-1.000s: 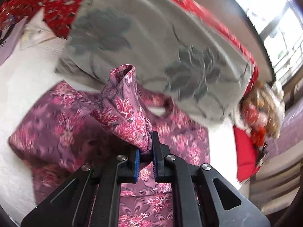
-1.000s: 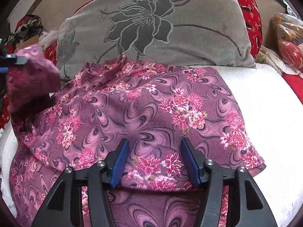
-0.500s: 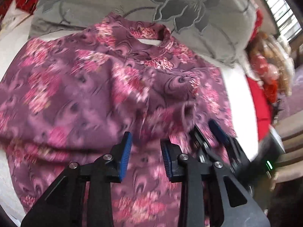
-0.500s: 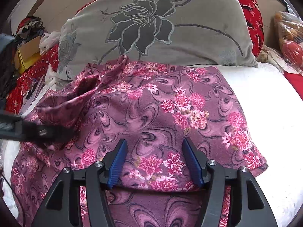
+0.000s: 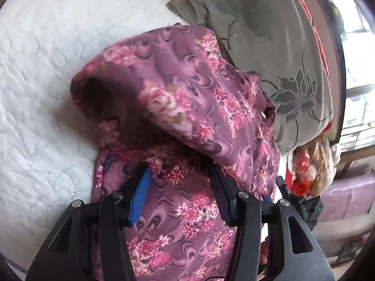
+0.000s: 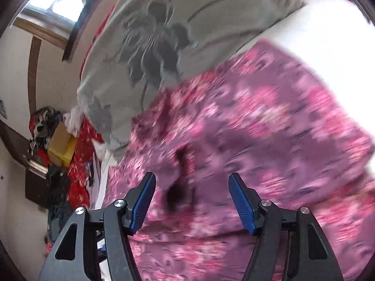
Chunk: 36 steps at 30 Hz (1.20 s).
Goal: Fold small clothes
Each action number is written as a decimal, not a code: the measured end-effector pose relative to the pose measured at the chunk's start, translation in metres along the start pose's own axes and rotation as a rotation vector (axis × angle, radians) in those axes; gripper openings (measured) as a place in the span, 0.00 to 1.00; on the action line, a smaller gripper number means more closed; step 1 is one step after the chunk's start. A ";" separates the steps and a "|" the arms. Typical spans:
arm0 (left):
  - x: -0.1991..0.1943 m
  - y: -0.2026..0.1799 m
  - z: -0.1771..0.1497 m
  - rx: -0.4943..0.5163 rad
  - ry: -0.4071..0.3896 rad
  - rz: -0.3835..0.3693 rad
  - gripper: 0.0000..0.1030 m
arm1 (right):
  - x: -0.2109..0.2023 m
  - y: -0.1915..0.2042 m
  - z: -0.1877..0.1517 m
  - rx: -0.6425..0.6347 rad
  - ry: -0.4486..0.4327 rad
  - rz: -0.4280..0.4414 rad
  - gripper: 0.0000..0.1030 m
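Since the frame a second earlier, your left gripper (image 5: 180,196) had let go of the bunched sleeve it was holding aloft and come down low over the floral garment (image 5: 187,107); its jaws stood spread with nothing between them. Your right gripper (image 6: 192,201) had swung from its level view to a steep tilt, and its picture was blurred; its jaws also stood wide apart, holding nothing, just above the cloth.

You had the garment lying on the white quilted bed cover (image 5: 39,82), its far edge touching the grey flower-print pillow (image 5: 269,30). A fold of it arched up ahead of the left fingers, leaving a dark hollow beneath. To the left of the garment, the cover ran bare to the bed's edge. In the right view, bare cover also showed beyond the garment's right edge (image 6: 328,39). A yellow box (image 6: 62,145) sat among clutter past the bed's left side.
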<state>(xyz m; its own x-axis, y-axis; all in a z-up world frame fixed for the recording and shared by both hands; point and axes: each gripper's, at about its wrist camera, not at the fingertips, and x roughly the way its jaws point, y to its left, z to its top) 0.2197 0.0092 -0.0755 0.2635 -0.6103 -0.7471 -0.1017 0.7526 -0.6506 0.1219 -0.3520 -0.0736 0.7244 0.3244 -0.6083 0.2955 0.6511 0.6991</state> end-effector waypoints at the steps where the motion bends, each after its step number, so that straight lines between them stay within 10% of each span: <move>1: 0.000 0.000 -0.001 -0.001 -0.004 -0.009 0.48 | 0.011 0.011 -0.002 -0.037 0.024 -0.014 0.65; 3: 0.000 0.001 -0.002 -0.006 -0.001 -0.019 0.48 | 0.024 0.032 -0.005 -0.114 0.041 -0.028 0.60; 6: 0.000 0.004 0.000 -0.007 0.004 -0.034 0.48 | 0.034 0.059 -0.005 -0.226 0.066 -0.065 0.07; 20: -0.004 0.003 -0.003 -0.010 0.004 -0.022 0.48 | -0.062 0.022 0.048 -0.254 -0.134 -0.116 0.02; 31: -0.042 -0.024 -0.018 0.078 -0.009 -0.074 0.48 | -0.054 -0.048 0.044 -0.094 -0.062 -0.184 0.10; 36: -0.047 -0.037 0.005 0.113 -0.104 0.037 0.55 | -0.048 -0.053 0.045 -0.055 -0.029 -0.161 0.22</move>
<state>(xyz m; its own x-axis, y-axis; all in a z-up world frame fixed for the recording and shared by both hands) 0.2156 0.0111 -0.0160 0.3605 -0.5573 -0.7480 -0.0056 0.8005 -0.5992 0.0997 -0.4331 -0.0645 0.6885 0.1930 -0.6991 0.3756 0.7296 0.5714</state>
